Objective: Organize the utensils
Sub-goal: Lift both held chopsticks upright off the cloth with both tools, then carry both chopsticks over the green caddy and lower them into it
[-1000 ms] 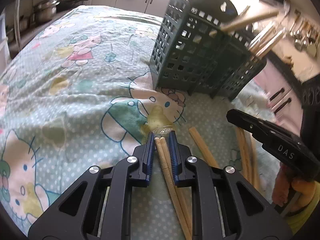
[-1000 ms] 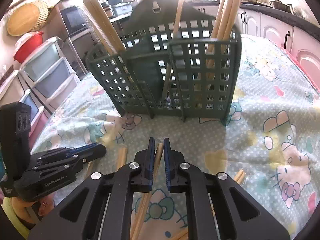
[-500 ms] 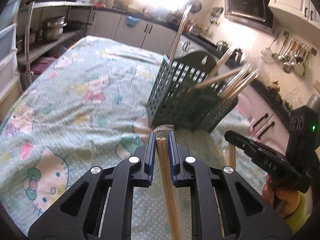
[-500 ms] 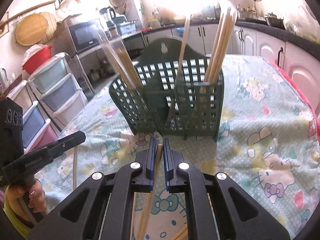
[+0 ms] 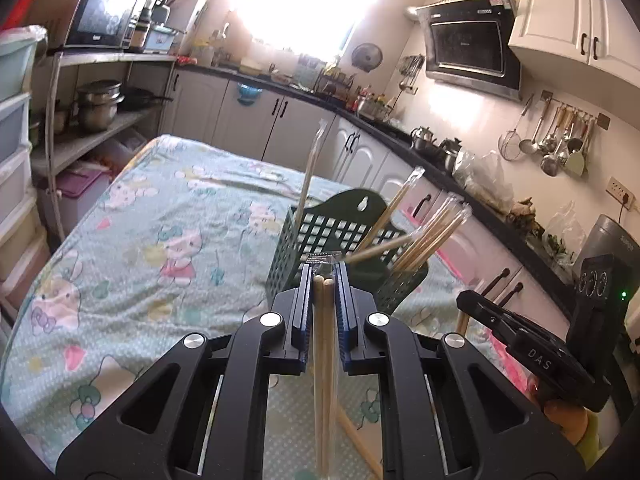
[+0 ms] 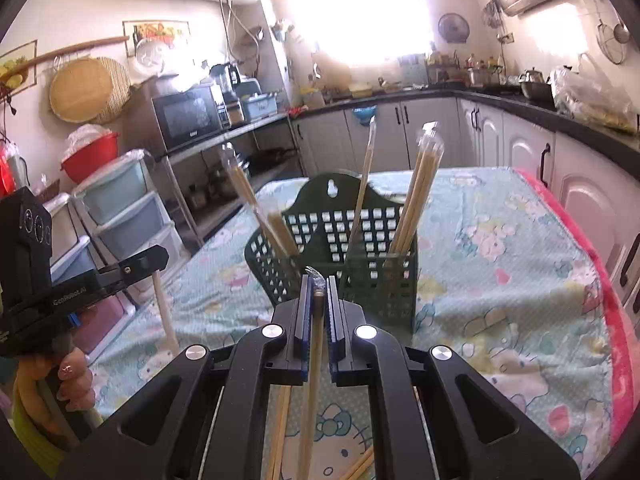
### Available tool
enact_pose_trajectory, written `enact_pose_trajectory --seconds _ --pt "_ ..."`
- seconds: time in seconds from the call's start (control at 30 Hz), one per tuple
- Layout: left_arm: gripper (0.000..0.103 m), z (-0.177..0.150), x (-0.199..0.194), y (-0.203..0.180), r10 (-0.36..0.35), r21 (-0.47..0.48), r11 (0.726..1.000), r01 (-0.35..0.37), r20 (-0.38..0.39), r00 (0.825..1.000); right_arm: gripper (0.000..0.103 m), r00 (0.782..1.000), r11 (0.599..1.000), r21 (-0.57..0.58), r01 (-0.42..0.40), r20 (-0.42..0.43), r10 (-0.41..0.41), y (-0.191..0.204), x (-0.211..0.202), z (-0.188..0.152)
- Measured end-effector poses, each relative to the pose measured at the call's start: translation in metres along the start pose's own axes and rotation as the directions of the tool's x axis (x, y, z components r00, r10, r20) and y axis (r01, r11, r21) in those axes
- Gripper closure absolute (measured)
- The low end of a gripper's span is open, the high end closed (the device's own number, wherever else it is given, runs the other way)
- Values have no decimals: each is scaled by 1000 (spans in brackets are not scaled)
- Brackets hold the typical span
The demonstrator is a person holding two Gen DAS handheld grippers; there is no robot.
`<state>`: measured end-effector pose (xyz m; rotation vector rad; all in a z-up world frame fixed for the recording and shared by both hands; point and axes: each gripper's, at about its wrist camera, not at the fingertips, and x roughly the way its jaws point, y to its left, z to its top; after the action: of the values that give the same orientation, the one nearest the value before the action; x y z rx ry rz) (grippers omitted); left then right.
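A dark green lattice utensil holder (image 5: 340, 236) (image 6: 376, 280) stands on the table with several wrapped chopstick pairs upright in it. My left gripper (image 5: 324, 276) is shut on a wrapped pair of wooden chopsticks (image 5: 323, 360), held above the table in front of the holder. My right gripper (image 6: 319, 282) is shut on another wrapped pair of chopsticks (image 6: 312, 368), also lifted and pointing at the holder. Each gripper shows in the other's view: the right one (image 5: 520, 344), the left one (image 6: 80, 292).
A Hello Kitty cloth covers the table (image 5: 160, 240) (image 6: 500, 280). Loose chopsticks lie on it below the grippers (image 5: 356, 436) (image 6: 360, 468). Kitchen counters and cabinets (image 6: 520, 140) surround the table, with plastic drawers (image 6: 120, 208) on one side.
Both grippers have risen from the table with their chopsticks and tilted up. The holder now looks lower and farther away in both views.
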<state>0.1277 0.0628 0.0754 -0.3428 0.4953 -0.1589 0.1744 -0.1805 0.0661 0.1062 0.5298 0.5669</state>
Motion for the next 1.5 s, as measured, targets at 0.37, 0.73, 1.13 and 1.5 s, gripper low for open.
enact_pose_trajectory --seconds 0.37,0.73,1.13,1.5 --pt "96 24 -8 -24 -24 45 999 21 72 997 97 995 1000 13 10 95 -11 -5 -26 14" --pt "96 51 -18 -40 -43 92 995 32 129 991 97 986 1000 15 21 168 -23 -6 -43 32" --pt "96 82 -25 -54 -41 158 987 11 186 982 97 976 1000 -16 20 218 -16 2 -51 57" --pt "96 109 -28 -62 -11 195 980 -35 231 973 97 964 999 -38 19 267 -8 8 -56 81"
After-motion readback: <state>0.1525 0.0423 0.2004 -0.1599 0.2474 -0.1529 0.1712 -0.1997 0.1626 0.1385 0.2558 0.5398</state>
